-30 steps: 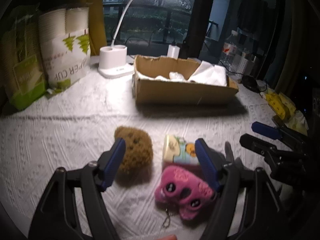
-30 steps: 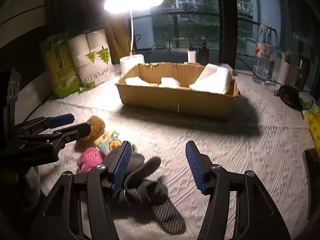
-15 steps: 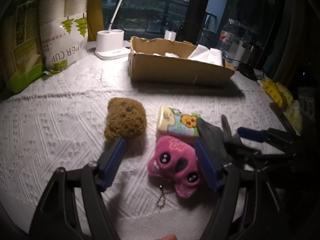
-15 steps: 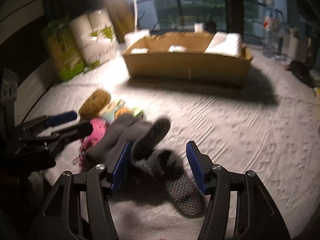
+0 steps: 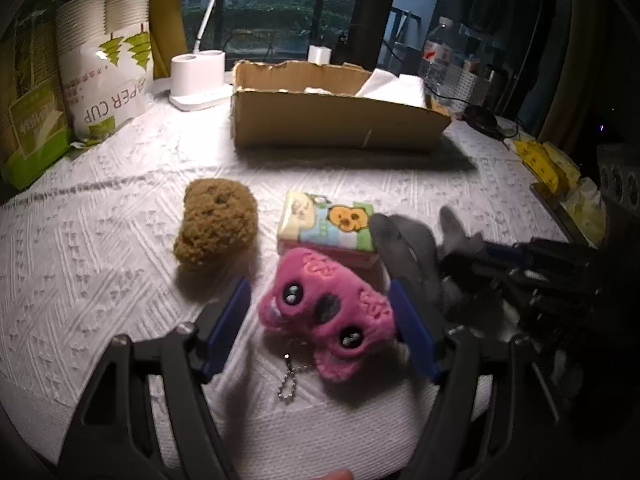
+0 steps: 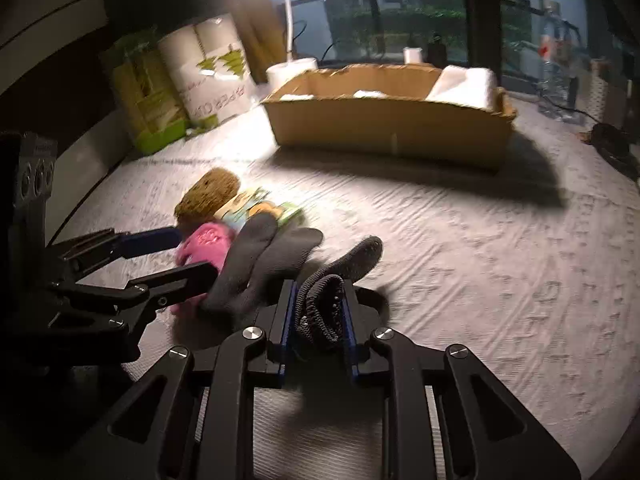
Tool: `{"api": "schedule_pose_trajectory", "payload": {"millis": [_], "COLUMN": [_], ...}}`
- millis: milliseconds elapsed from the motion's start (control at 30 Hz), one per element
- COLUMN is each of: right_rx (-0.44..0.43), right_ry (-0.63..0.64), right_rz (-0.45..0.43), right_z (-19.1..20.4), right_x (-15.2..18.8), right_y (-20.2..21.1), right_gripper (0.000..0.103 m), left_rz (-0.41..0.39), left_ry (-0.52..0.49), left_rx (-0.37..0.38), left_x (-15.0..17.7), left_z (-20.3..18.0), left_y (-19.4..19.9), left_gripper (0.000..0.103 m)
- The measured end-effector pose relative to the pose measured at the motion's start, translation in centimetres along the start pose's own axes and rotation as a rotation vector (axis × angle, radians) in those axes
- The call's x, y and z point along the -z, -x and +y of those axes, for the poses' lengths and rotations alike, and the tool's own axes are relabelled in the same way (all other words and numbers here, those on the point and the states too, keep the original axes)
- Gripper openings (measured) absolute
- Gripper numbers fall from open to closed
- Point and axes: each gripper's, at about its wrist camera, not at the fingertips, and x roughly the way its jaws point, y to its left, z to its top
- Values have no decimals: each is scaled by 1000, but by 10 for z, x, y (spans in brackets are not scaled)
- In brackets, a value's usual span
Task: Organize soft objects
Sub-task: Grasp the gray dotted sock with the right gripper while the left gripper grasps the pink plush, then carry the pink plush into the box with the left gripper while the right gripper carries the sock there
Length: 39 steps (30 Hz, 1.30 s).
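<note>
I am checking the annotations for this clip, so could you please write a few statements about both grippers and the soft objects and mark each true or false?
1. The right gripper is shut on the grey sock. True.
2. The left gripper is shut on the brown plush. False: it is open around the pink plush; the brown plush lies apart.
3. The cardboard box holds white items. True.
4. The tissue pack is in the box. False: it lies on the table.
</note>
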Motion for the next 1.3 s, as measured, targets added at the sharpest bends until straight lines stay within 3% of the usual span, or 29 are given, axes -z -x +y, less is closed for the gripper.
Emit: {"api": "schedule_pose_trajectory", "payload": {"millis": [300, 500, 567, 633, 733, 800, 900, 1033, 1067, 1300], "right_rx": [86, 52, 39, 33, 20, 21, 29, 37, 40, 45], "right_ry": [-55, -66, -53, -34, -21, -10, 8, 16, 18, 39], "right_rz": [-57, -41, -18, 6, 25, 43, 40, 16, 10, -44], "right_z": [-35, -34, -28, -22, -15, -10, -6, -6, -6, -7], "right_x": [-3, -3, -2, -1, 1, 3, 5, 4, 3, -14], "right_y": [20, 15, 9, 2, -5, -9, -9, -3, -1, 16], "right_gripper": [22, 23, 32, 50, 60, 60, 60, 29, 25, 21], "left_rz": [64, 44, 38, 33, 24, 17, 5, -18, -26, -71], "left_ry": [-24, -47, -52, -57, -67, -56, -53, -56, -59, -62], "left_rx": [-51, -69, -70, -71, -59, -49, -45, -34, -27, -8], "left_x": [3, 6, 7, 8, 9, 10, 10, 8, 7, -5], "left_z": [-7, -10, -11, -10, -8, -5, -5, -6, -7, -8], "left_y": [-23, -24, -23, -22, -21, -17, -13, -6, -3, 14], "left_gripper": [73, 73, 72, 67, 62, 59, 58, 56, 55, 51]}}
